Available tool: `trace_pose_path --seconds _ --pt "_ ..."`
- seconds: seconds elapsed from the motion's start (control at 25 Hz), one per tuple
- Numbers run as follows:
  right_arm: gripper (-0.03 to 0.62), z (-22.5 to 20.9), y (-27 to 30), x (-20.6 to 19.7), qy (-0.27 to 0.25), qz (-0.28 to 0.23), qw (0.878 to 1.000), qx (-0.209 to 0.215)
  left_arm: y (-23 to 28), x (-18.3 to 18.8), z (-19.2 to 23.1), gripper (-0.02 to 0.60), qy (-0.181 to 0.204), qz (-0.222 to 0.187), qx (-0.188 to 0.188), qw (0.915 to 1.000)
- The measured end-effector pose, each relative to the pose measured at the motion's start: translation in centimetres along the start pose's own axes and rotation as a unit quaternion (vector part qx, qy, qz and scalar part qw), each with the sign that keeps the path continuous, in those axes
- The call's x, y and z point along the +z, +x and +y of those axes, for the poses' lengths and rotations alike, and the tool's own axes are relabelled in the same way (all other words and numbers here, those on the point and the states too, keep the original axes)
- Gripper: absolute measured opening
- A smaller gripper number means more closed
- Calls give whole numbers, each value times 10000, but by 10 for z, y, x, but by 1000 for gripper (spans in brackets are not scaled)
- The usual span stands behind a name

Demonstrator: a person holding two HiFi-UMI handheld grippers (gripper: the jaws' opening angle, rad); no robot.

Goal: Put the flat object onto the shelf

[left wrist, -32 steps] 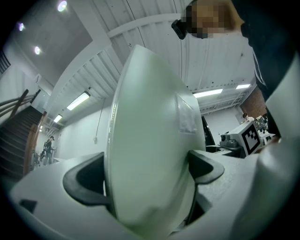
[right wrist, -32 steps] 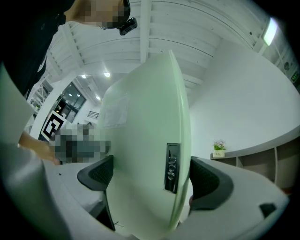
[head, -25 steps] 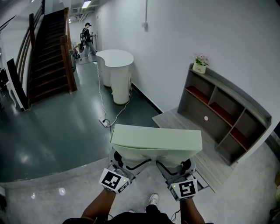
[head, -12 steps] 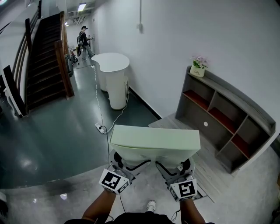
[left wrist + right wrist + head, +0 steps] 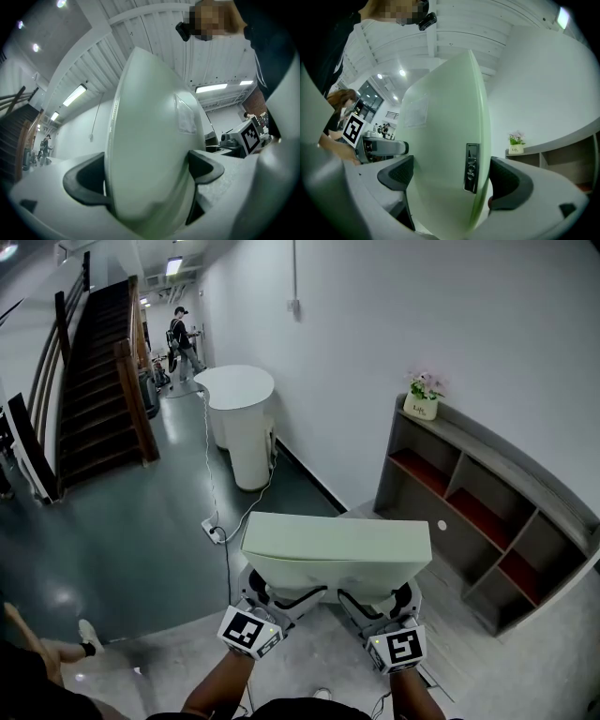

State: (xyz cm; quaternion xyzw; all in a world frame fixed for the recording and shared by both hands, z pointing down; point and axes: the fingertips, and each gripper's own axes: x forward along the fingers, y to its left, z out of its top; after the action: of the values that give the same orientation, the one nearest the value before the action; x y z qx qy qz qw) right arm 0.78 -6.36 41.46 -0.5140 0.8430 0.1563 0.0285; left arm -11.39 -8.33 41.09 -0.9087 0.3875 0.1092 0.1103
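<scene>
A flat pale-green slab (image 5: 336,544) is held level in front of me by both grippers along its near edge. My left gripper (image 5: 274,594) is shut on its left part, and the slab (image 5: 150,154) fills that gripper's view between the dark pads. My right gripper (image 5: 373,601) is shut on the right part, where the slab (image 5: 445,164) shows a small port panel on its edge. The grey shelf unit (image 5: 487,498) with red-floored compartments stands against the white wall ahead and to the right, some way beyond the slab.
A small potted plant (image 5: 424,395) sits on the shelf's top at its left end. A white round counter (image 5: 240,409) stands by the wall further back, with a cable and power strip (image 5: 214,531) on the dark floor. A staircase (image 5: 89,371) rises at left. A person's leg and shoe (image 5: 70,645) show at lower left.
I have moved forward: the shelf and counter sit nearer and larger in the head view. A person's leg has entered at lower left. Both grippers keep the slab held as before.
</scene>
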Motion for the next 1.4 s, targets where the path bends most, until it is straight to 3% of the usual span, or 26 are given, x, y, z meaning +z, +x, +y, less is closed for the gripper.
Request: trace_pose_path --seconds 0.64,1.4 --pt "488 -88 11 -25 22 33 9998 -200 92 -25 -15 540 -59 58 -206 9998" --pt "488 -178 96 -50 -313 110 9961 -821 218 -58 45 540 -309 -189 -865 9956"
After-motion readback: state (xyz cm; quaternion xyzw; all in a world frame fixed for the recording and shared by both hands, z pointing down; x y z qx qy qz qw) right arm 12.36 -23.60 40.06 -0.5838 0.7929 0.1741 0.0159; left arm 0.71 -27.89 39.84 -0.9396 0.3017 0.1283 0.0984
